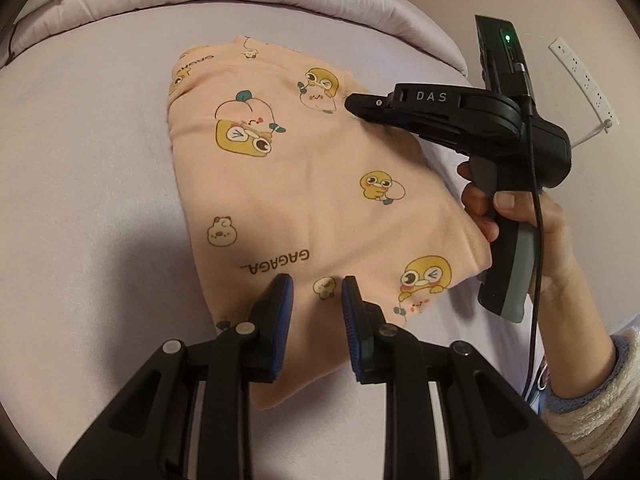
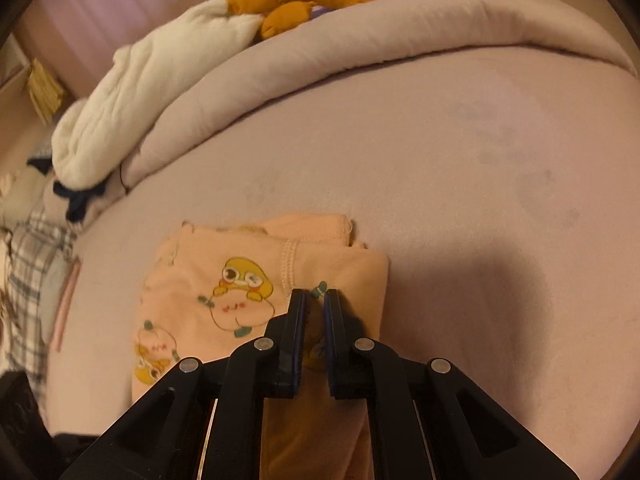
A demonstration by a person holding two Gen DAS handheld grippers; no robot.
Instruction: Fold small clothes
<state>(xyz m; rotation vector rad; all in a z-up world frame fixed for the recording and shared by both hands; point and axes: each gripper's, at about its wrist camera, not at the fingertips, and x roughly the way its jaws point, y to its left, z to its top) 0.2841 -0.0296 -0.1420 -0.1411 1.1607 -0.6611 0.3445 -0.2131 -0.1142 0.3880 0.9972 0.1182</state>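
A peach garment [image 1: 304, 184] printed with yellow cartoon ducks lies folded on the lilac bed sheet [image 1: 80, 160]. My left gripper [image 1: 316, 292] hovers over its near edge, blue pads apart, with cloth showing beneath the gap. A hand [image 1: 520, 216] holds my right gripper [image 1: 350, 105], whose tip sits at the garment's far right edge. In the right wrist view the right gripper [image 2: 315, 296] is shut, with a bit of the garment [image 2: 248, 280] pinched between the fingers near a folded corner.
A rolled lilac duvet [image 2: 360, 52] runs along the far side of the bed. A white quilt [image 2: 152, 92], an orange plush [image 2: 296, 4] and plaid cloth [image 2: 32, 264] lie at the left. A power strip [image 1: 584, 80] hangs on the right wall. A fleecy sleeve [image 1: 592, 392] enters at lower right.
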